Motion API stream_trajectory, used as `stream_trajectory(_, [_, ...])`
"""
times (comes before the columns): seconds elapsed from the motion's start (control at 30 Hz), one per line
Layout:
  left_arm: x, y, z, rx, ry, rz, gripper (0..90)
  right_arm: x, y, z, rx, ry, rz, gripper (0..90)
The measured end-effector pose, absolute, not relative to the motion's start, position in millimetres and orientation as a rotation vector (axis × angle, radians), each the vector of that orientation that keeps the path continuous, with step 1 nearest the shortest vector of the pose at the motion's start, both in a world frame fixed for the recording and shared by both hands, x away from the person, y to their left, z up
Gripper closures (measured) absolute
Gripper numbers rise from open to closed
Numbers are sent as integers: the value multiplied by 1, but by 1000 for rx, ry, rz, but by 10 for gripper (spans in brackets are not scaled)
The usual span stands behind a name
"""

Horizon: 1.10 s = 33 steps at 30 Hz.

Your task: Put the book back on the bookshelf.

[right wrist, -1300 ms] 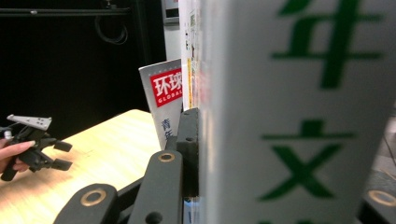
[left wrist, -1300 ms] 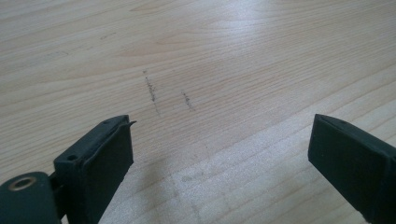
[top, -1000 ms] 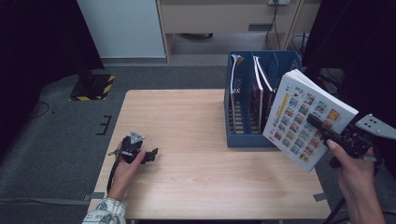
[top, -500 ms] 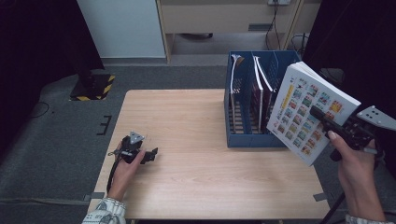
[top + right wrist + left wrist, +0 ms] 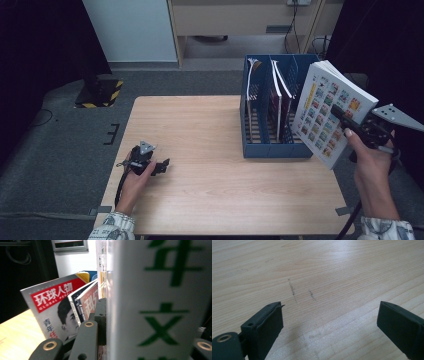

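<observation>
Right tongs (image 5: 345, 119) carried clamped book (image 5: 327, 107) rightward; left tongs (image 5: 161, 166) wide, idle; book's spine blurred.

- High view looked forward and down over the whole table (image 5: 220, 150) from above.
- Left gripper view sat very close over bare tabletop (same table).
- Right gripper view hugged the book (image 5: 155, 302), facing the magazines (image 5: 60, 307) in the file rack (image 5: 272, 150), shared with the high view.

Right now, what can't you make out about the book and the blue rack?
- Book, right gripper view: title cut off by the frame edges and blurred, too close to the lens.
- Blue rack, high view: rightmost slot hidden behind the book.
- Magazines, high view: covers edge-on, unreadable.
</observation>
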<state>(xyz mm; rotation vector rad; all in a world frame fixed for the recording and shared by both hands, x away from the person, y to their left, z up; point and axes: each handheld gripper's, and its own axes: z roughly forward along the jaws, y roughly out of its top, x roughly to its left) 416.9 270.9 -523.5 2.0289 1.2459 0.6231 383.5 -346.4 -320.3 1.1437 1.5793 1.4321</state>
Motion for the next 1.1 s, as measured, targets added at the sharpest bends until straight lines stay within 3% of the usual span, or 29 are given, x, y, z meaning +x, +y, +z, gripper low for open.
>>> stream_trajectory(0.57, [417,271,-523,2022,1245,632,63,419,-337,-323,1213,1536,1362,740])
stream_trajectory(1.1, [417,270,-524,2034,1242,637,63,430,-335,-324,1241,1514,1343,740])
